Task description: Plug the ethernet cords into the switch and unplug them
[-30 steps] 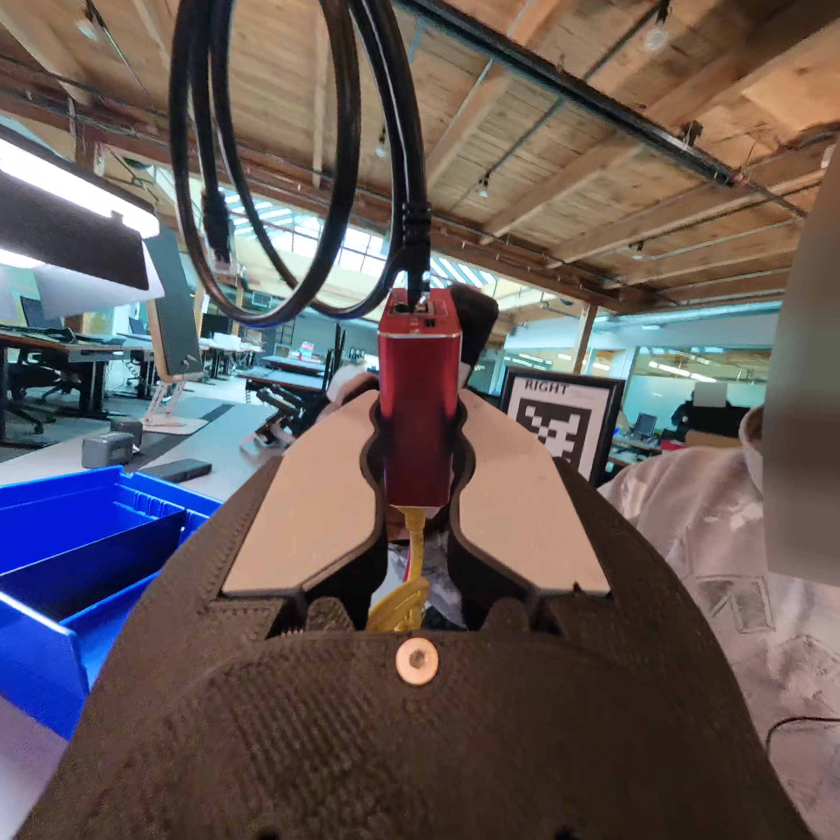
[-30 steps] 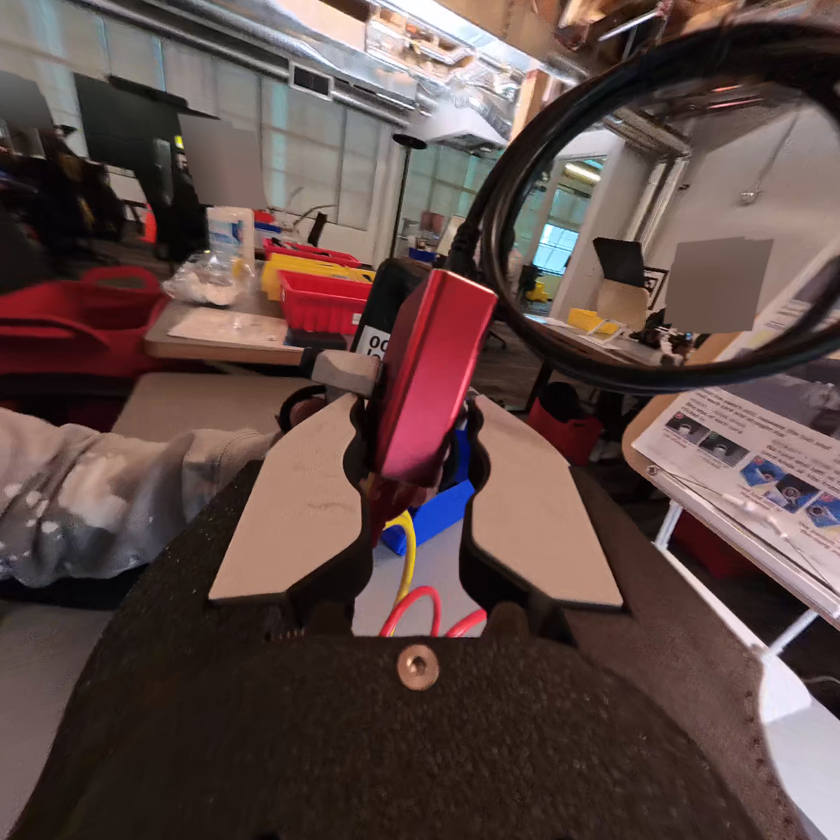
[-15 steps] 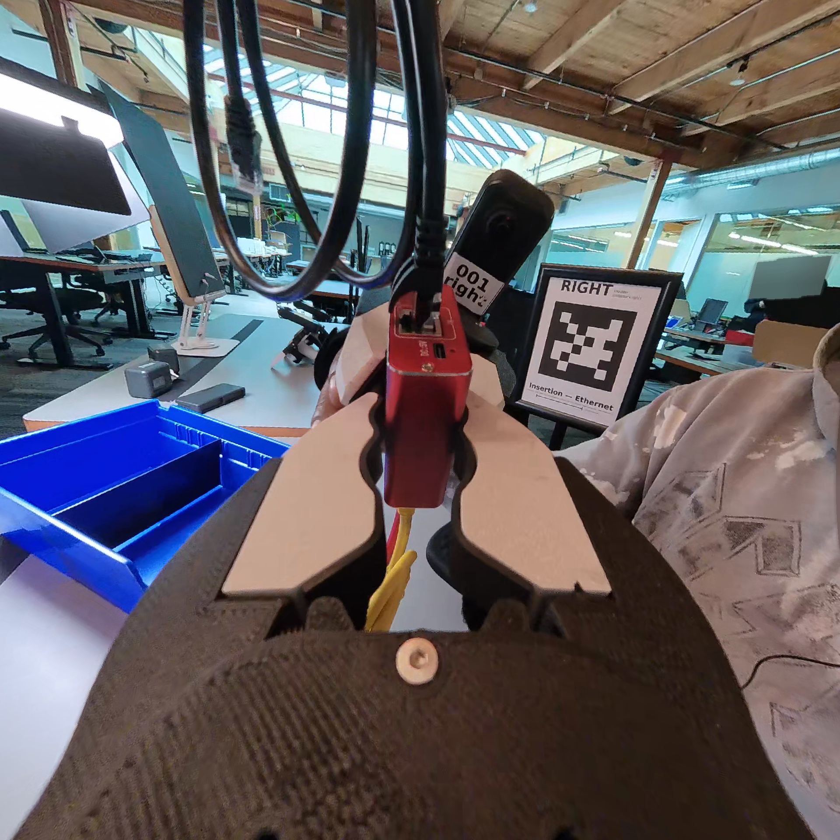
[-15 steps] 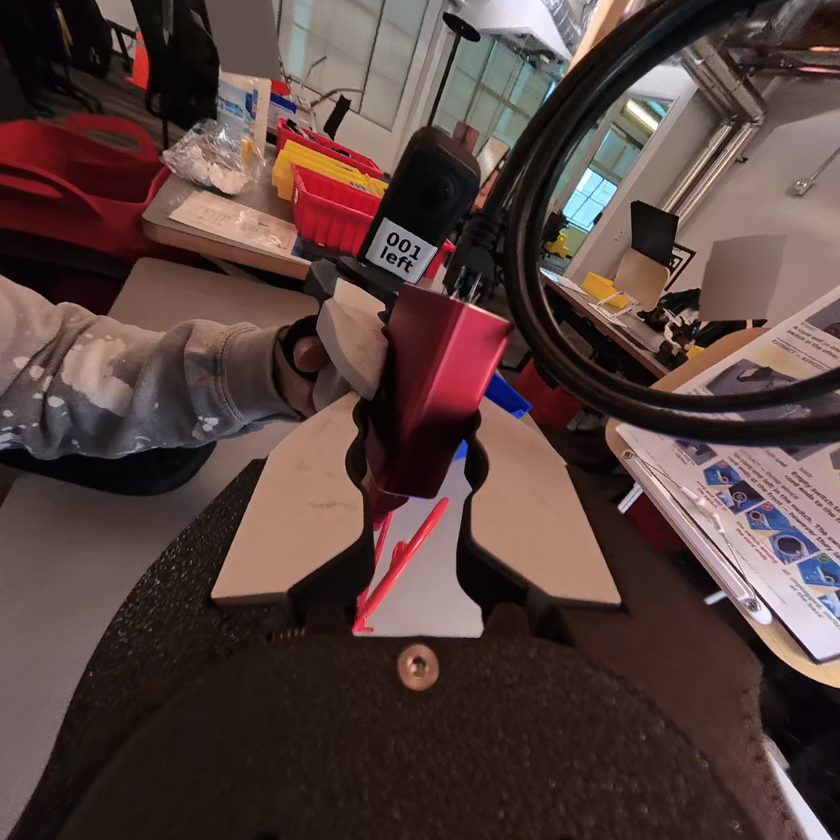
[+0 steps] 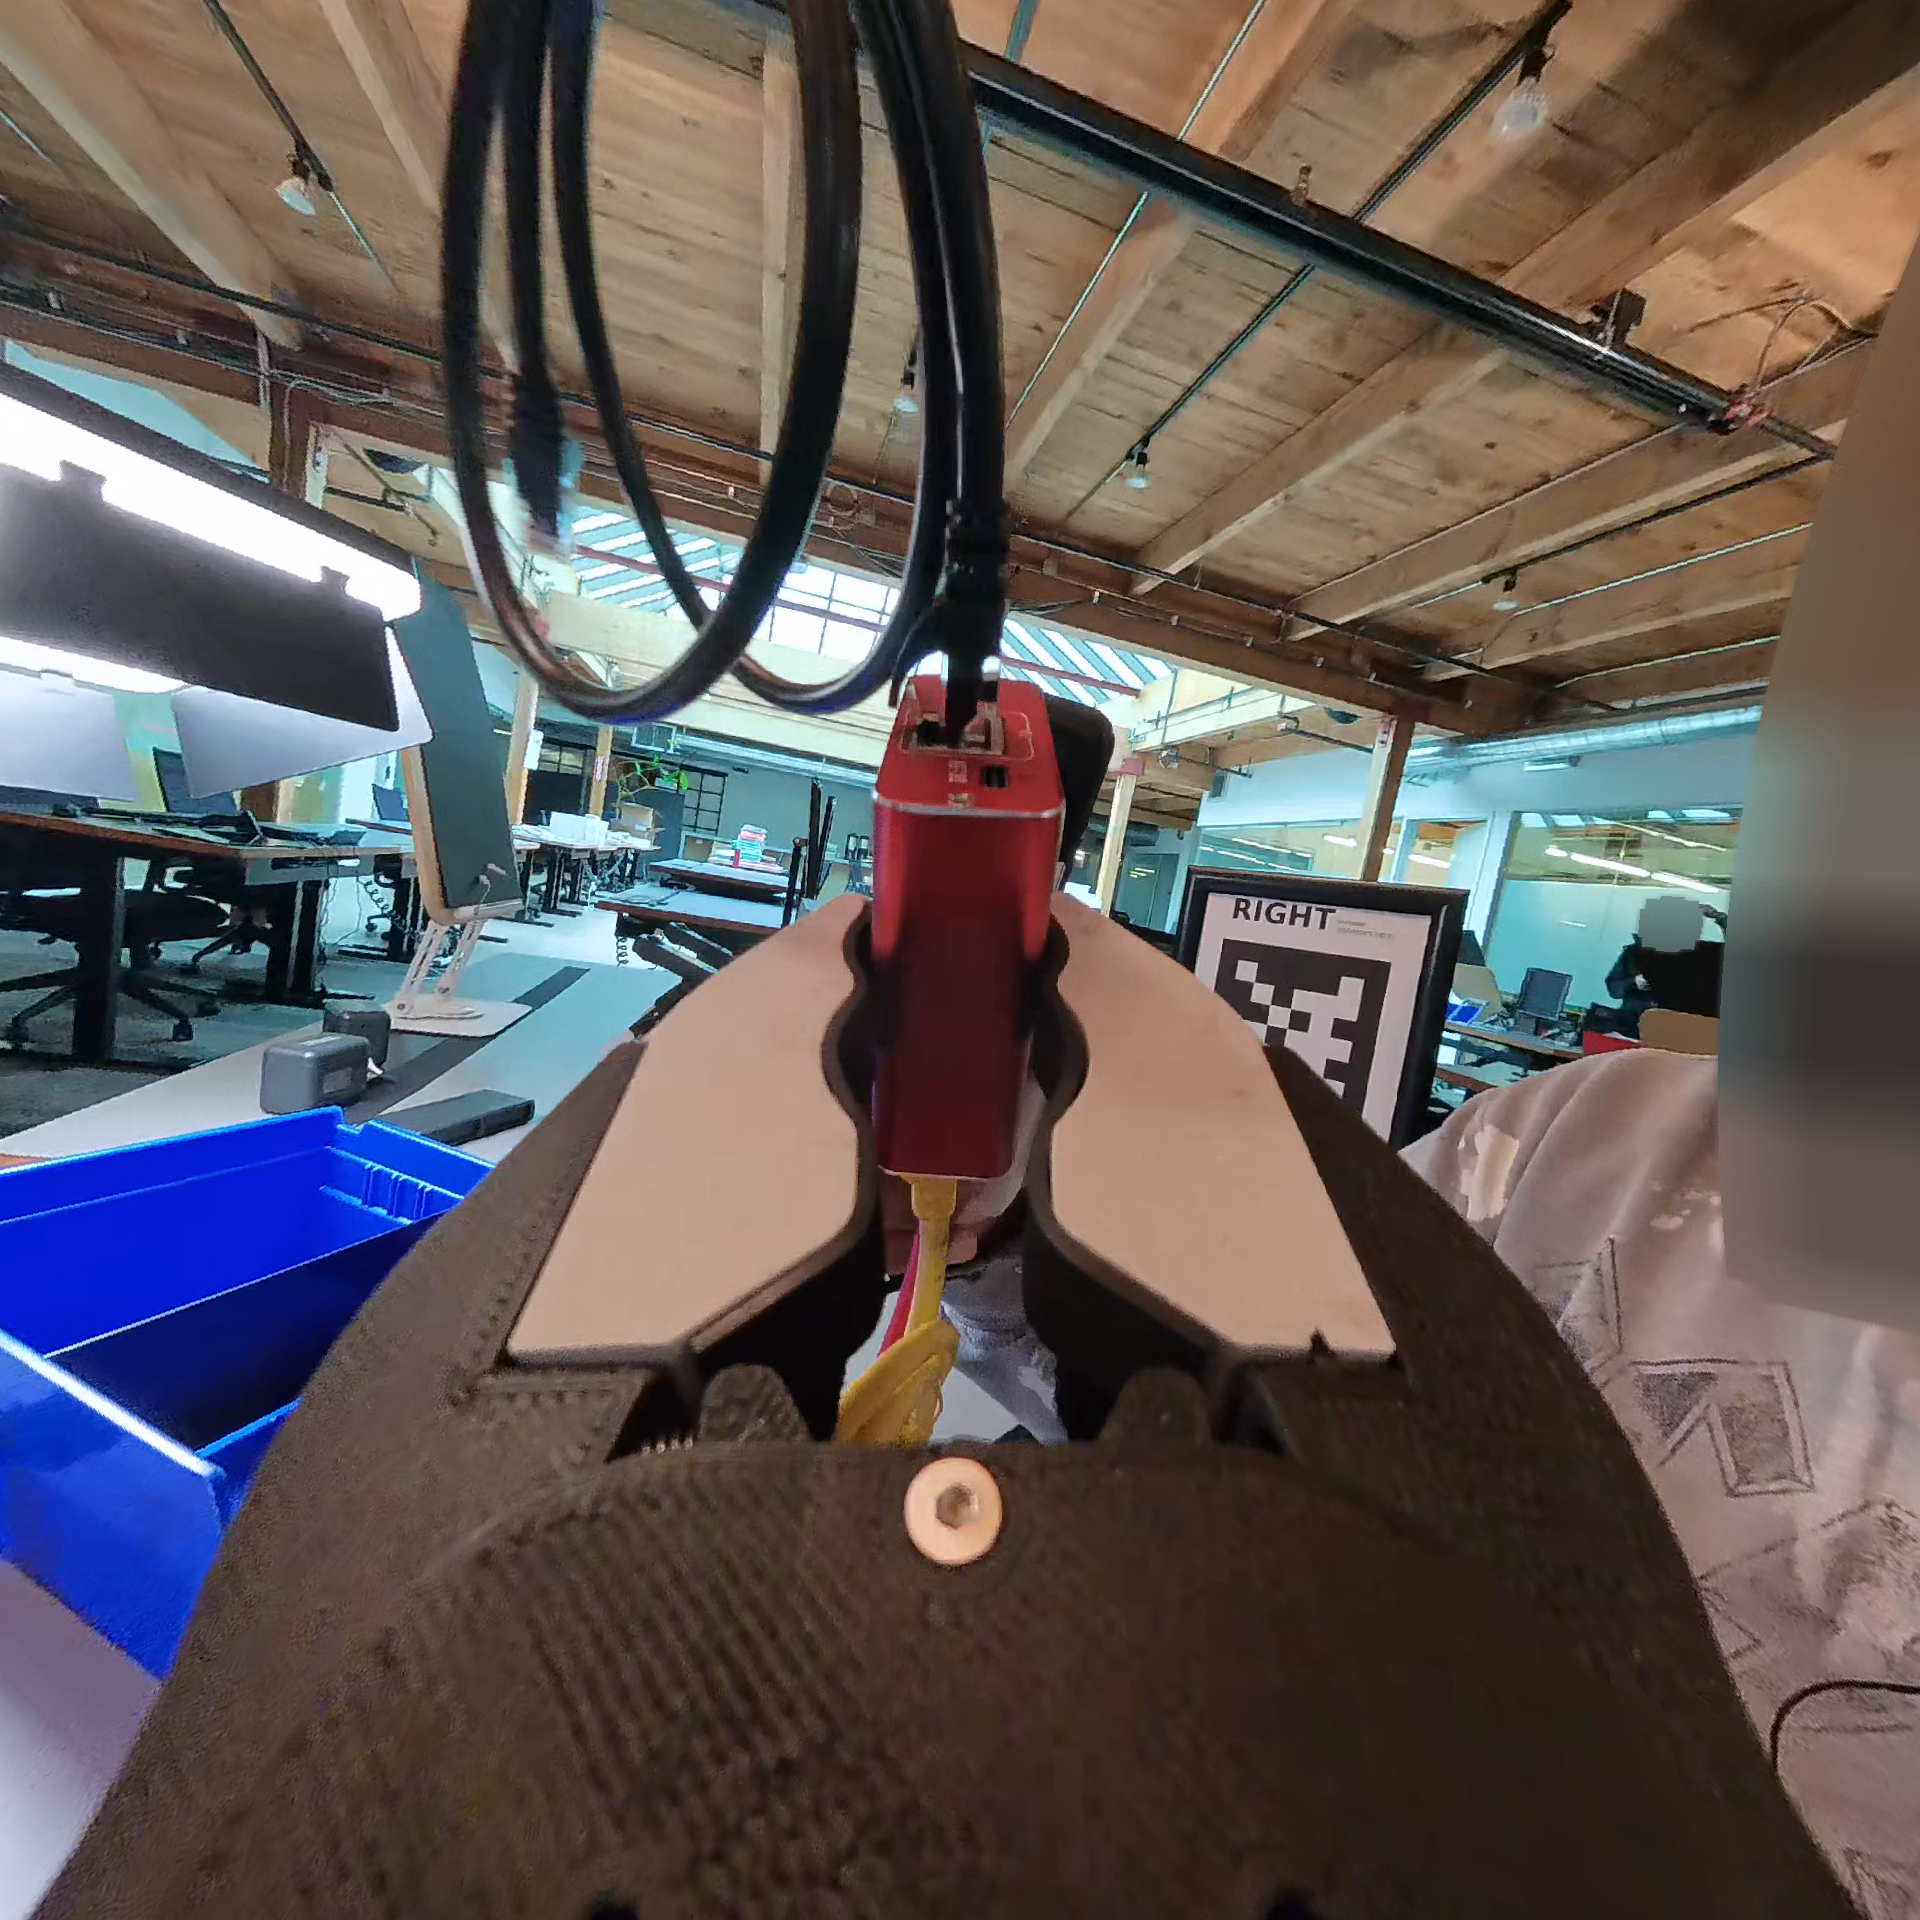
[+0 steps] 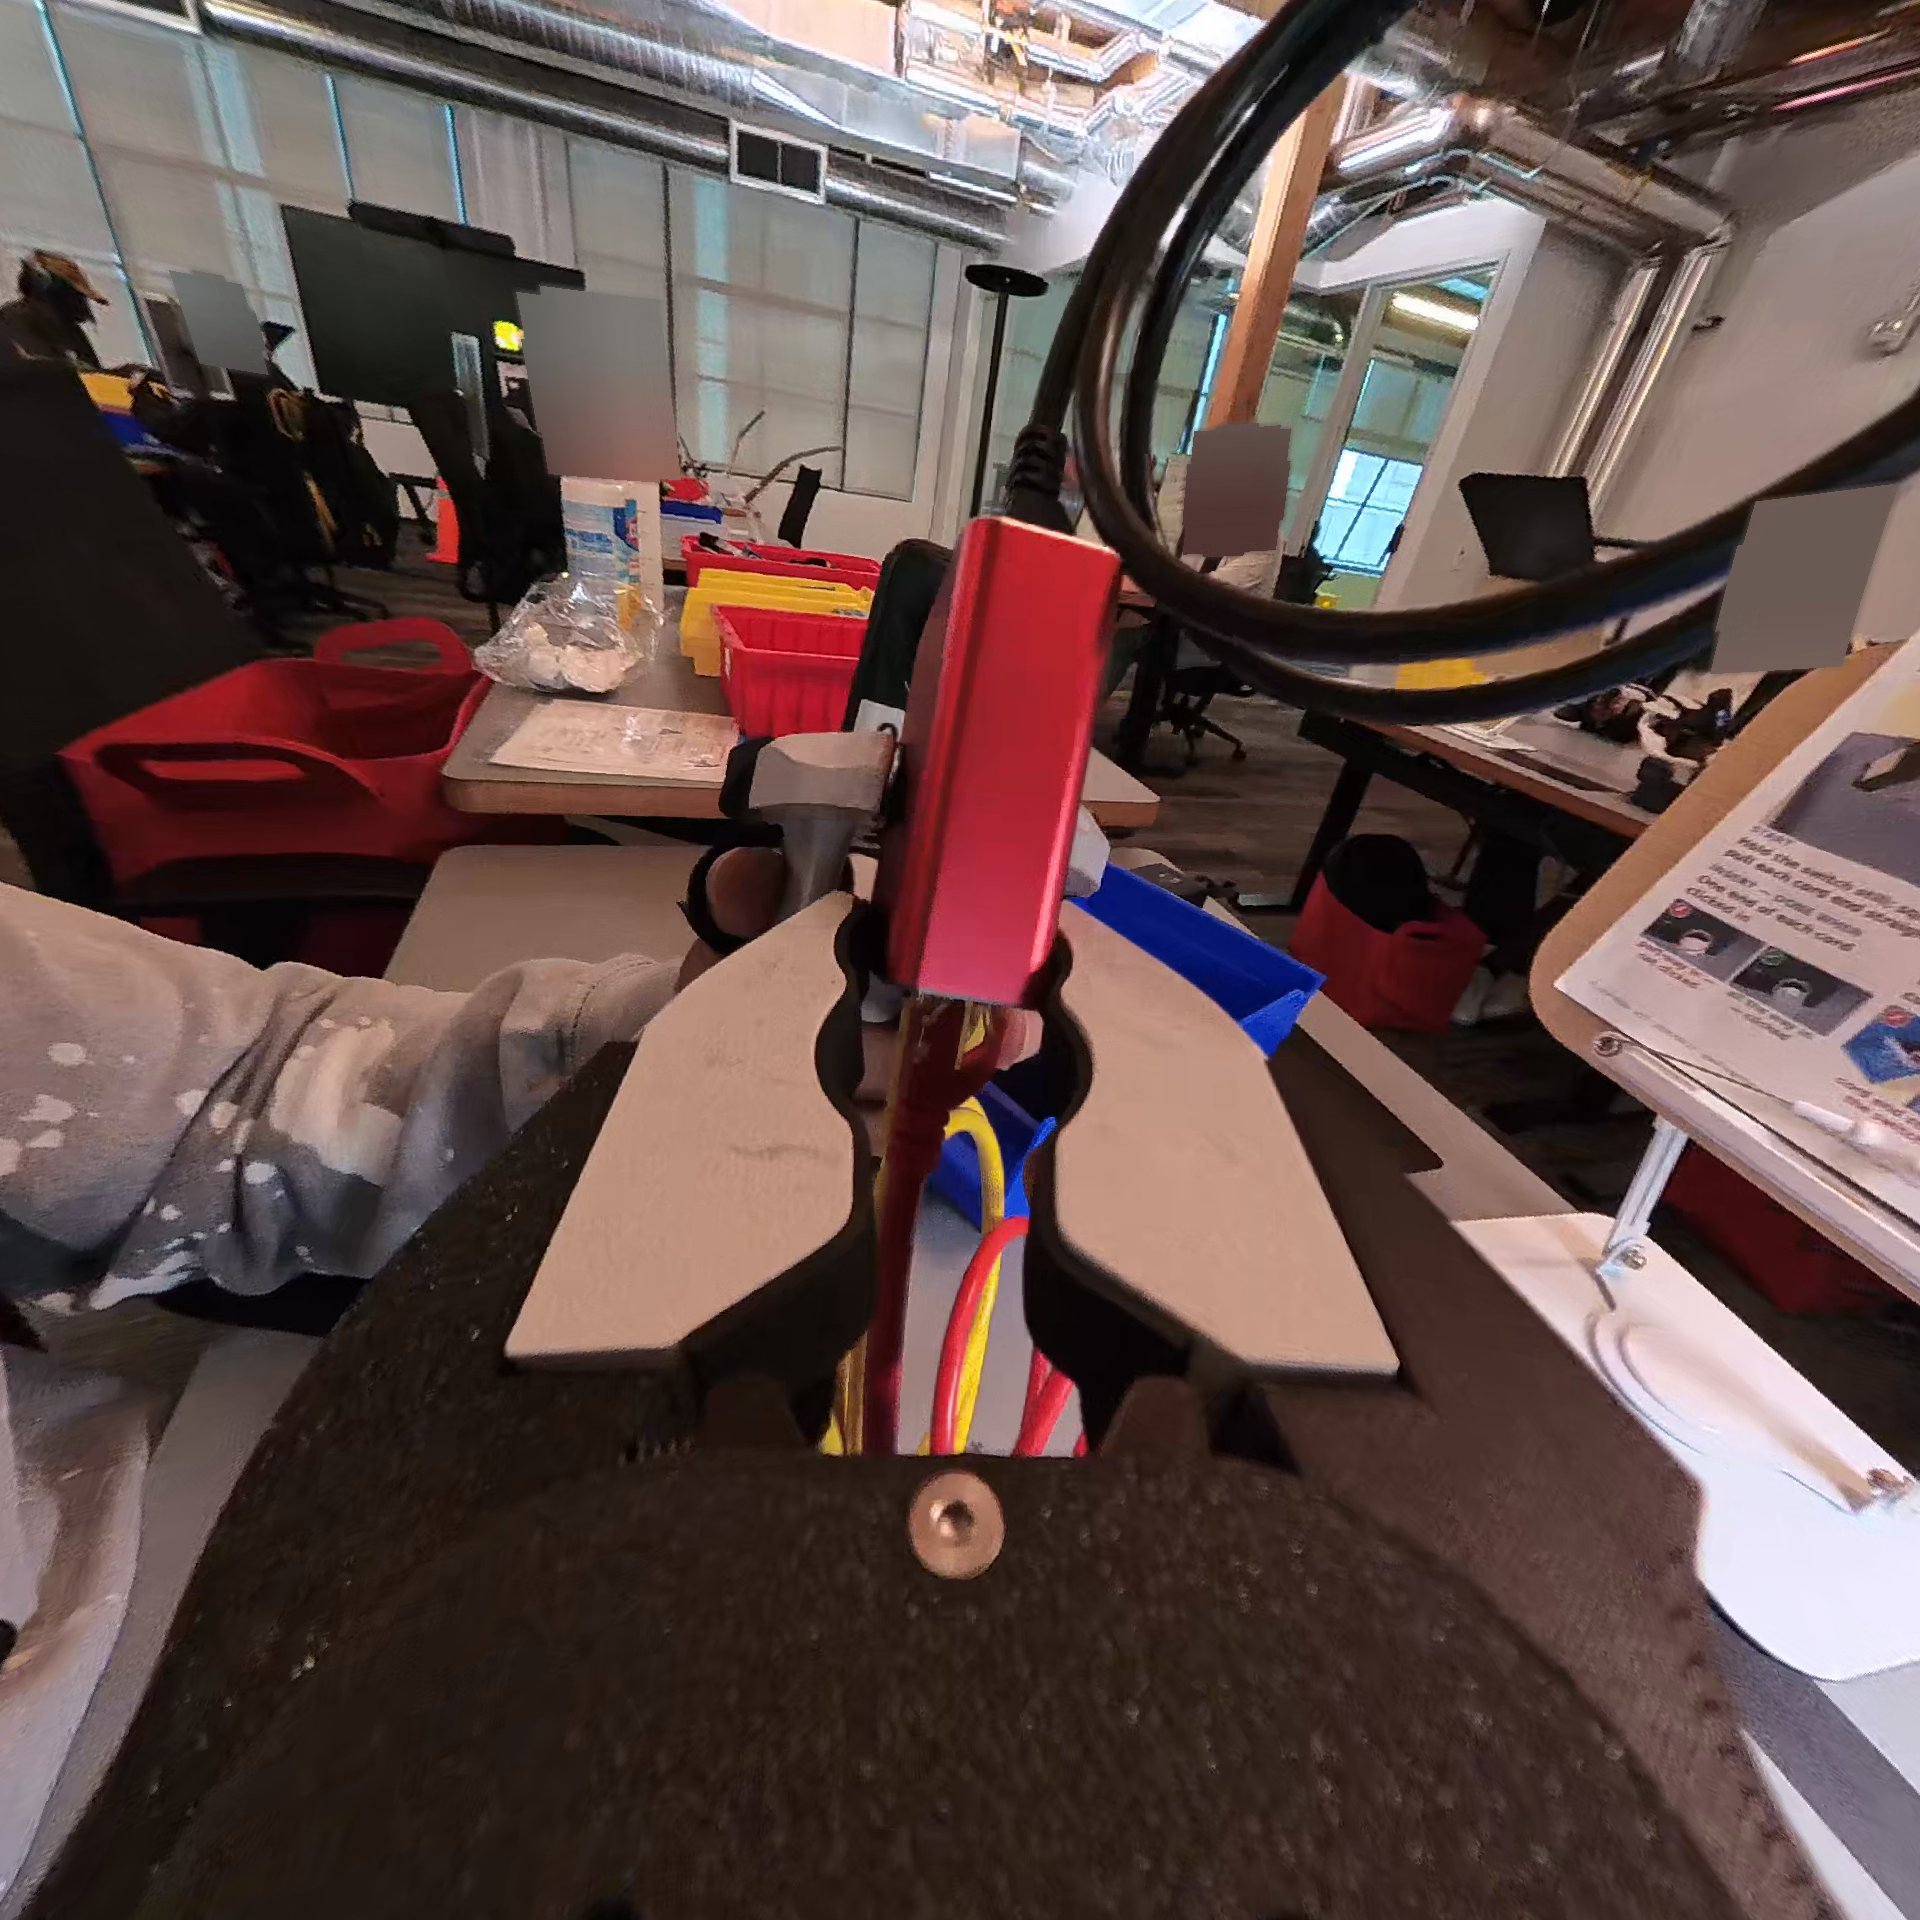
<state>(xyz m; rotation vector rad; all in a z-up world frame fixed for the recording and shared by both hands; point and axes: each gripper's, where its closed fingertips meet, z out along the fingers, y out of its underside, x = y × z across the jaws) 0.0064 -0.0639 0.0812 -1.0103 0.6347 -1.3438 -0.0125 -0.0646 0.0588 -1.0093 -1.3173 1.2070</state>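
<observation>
A red switch (image 5: 961, 977) stands upright, held from both sides. My left gripper (image 5: 961, 920) is shut on its lower body. My right gripper (image 6: 956, 920) is shut on its lower end (image 6: 992, 769). A black cord (image 5: 971, 582) is plugged into the top port and loops overhead; its free plug (image 5: 540, 457) dangles at the left. A yellow cord (image 5: 925, 1247) enters the bottom. In the right wrist view a red cord (image 6: 914, 1132) runs up to the bottom beside the yellow cord (image 6: 982, 1153). The left gripper's fingers (image 6: 821, 779) show behind the switch.
A blue divided bin (image 5: 208, 1268) lies at the lower left on the table. A framed marker sign (image 5: 1320, 987) stands behind. A person's sleeve (image 6: 260, 1091) reaches in from the left. An instruction board (image 6: 1766, 935) on a white stand is at the right. Red and yellow bins (image 6: 790, 644) sit on a far table.
Both views tipped down half a second ago and have tilted back up. The switch stays in both grippers. The black cord loop has swung.
</observation>
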